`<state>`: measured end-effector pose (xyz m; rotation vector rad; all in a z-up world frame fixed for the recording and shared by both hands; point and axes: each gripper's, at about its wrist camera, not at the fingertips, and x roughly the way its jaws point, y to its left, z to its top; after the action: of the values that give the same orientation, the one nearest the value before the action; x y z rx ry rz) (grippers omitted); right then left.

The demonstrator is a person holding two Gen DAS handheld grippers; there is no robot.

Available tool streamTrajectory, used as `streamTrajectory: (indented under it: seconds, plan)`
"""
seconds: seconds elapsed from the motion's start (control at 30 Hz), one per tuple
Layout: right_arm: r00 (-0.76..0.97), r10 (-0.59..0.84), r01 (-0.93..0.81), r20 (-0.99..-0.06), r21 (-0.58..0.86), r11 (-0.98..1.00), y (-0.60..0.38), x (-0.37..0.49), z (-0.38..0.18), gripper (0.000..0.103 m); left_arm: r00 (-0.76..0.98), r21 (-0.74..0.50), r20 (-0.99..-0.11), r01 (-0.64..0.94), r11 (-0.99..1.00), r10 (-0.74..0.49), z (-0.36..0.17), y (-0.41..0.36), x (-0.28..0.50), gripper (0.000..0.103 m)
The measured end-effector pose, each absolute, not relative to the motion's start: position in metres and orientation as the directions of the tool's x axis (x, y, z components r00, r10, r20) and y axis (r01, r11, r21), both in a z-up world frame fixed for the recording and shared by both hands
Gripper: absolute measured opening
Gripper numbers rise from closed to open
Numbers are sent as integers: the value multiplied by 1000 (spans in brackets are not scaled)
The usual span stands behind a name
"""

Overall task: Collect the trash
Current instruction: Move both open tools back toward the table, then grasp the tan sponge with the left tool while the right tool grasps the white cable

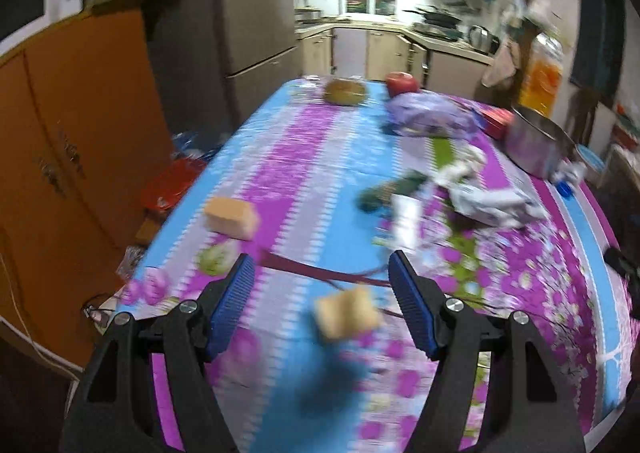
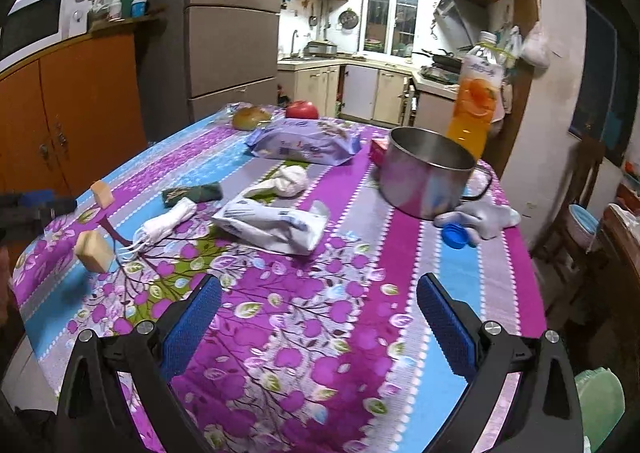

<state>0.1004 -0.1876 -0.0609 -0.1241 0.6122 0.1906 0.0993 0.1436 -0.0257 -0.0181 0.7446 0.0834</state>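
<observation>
Nothing looks collected yet: your left gripper (image 1: 322, 285) and right gripper (image 2: 318, 307) both hang released and empty over the table (image 2: 460, 293). The crumpled white wrapper (image 2: 272, 227) lies ahead of your right gripper, slightly left; the twisted tissue (image 2: 166, 223) and green packet (image 2: 192, 193) sit farther left.

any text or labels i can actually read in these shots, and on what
Nothing reads for certain.
Orange drink bottle: white label print, too small to read.
Purple packet: lettering blurred.
White wrapper: blue print, illegible.
Microwave: panel marks too small.
Left wrist view: motion blur hides all print.
</observation>
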Motion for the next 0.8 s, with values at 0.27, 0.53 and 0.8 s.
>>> streamTrajectory:
  seconds: [0.27,0.53,0.8]
  plan:
    - [698,409,-476,-588,45,878,-124,101,-65,97,680,85,-724,-79,993,116,-37,219,145,67]
    - [669,411,-518,-620,7,855,-83,105,-76,97,662,89,-740,-77,993,118,-67,226,182,67]
    - [594,473,-547,-651,105,831,-68,136,-81,64,645,28,-761,-65,998,63,-85,229,204,46]
